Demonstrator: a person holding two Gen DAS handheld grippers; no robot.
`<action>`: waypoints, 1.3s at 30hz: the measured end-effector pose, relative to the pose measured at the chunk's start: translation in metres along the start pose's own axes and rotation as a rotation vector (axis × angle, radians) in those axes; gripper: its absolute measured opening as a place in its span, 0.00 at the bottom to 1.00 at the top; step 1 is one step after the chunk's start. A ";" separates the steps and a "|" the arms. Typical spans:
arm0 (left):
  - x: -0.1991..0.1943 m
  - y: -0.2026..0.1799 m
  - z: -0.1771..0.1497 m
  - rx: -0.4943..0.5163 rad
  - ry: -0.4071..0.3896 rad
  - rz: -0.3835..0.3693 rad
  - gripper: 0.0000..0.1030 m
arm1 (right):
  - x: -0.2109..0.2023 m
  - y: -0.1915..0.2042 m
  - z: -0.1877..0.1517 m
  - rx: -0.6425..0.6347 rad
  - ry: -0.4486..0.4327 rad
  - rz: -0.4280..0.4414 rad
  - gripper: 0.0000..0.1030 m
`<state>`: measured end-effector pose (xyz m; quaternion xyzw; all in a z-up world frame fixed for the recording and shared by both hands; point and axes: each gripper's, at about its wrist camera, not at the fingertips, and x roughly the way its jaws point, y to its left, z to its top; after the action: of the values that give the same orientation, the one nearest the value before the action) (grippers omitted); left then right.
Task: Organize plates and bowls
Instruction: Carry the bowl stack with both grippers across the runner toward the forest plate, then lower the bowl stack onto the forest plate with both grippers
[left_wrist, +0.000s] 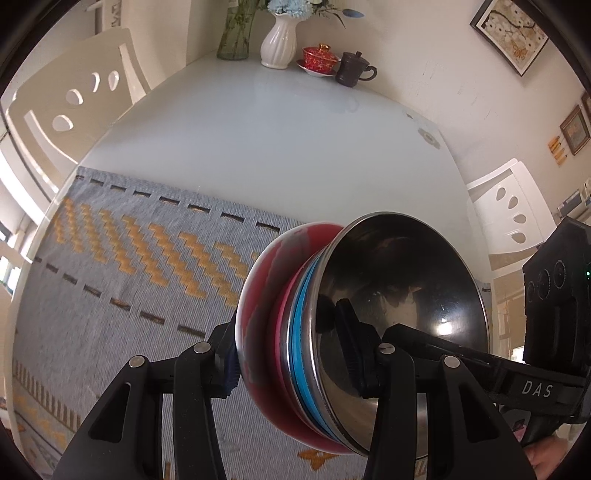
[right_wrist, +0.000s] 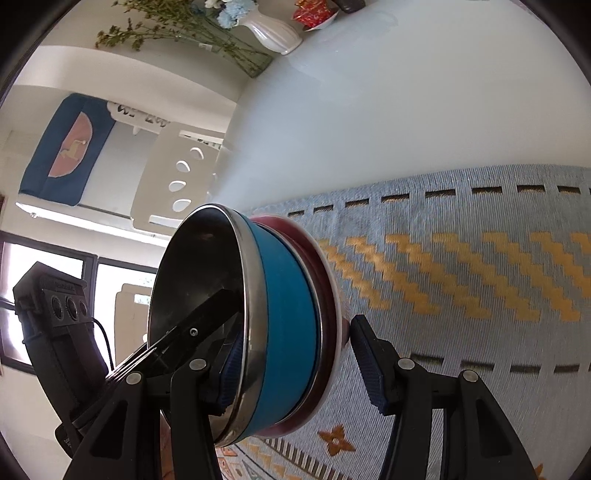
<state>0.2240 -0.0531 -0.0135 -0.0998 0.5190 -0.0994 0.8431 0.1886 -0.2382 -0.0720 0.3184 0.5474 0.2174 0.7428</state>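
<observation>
**Item held.** The stack of bowls (left_wrist: 266, 295) is three nested pieces: a steel bowl (left_wrist: 406, 266) innermost, a blue bowl (right_wrist: 288, 317) around it, and a red bowl (right_wrist: 325, 280) outermost. It is clear of the mat (left_wrist: 129, 258) and above it, with no part resting on the cloth.

**Tools.** The left gripper (left_wrist: 288, 350) is clamped across the stack wall, with one pad inside the steel bowl and the other against the red bowl's outside. The right gripper (right_wrist: 291, 354) grasps the opposite side of the rim in the same way. Its inner finger is well down inside the steel bowl. Its outer pad appears to meet the red bowl only near the pad's tip, close to the bowl's foot.

**Step in hand, as judged.** This is a two-handed carry of the nested stack above the mat, on the way to wherever it is to be set.

**Recommendations.**
- Move both hands together and level, since uneven travel would twist the stack between the two grips.
- Treat the right outer pad's contact as the weaker hold. Avoid tilting the load toward that side.
- The bowls are smooth and only nested, so one may slip within another. Hold the squeeze firm until the red bowl's foot sits flat.
- Stay on the mat side of the table (left_wrist: 277, 129). The vase (left_wrist: 279, 37) and mug (left_wrist: 351, 70) stand well beyond the mat's far edge.
</observation>
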 end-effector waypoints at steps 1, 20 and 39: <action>-0.003 0.000 -0.002 -0.003 -0.002 0.000 0.41 | -0.002 0.002 -0.003 -0.002 0.000 0.002 0.53; -0.074 0.023 -0.062 -0.030 -0.046 -0.034 0.42 | -0.030 0.061 -0.083 -0.049 -0.021 -0.021 0.53; -0.132 0.045 -0.151 -0.031 -0.002 -0.053 0.42 | -0.048 0.095 -0.192 -0.064 0.029 -0.089 0.53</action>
<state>0.0334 0.0159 0.0209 -0.1270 0.5167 -0.1136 0.8391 -0.0062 -0.1591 -0.0101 0.2667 0.5644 0.2064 0.7534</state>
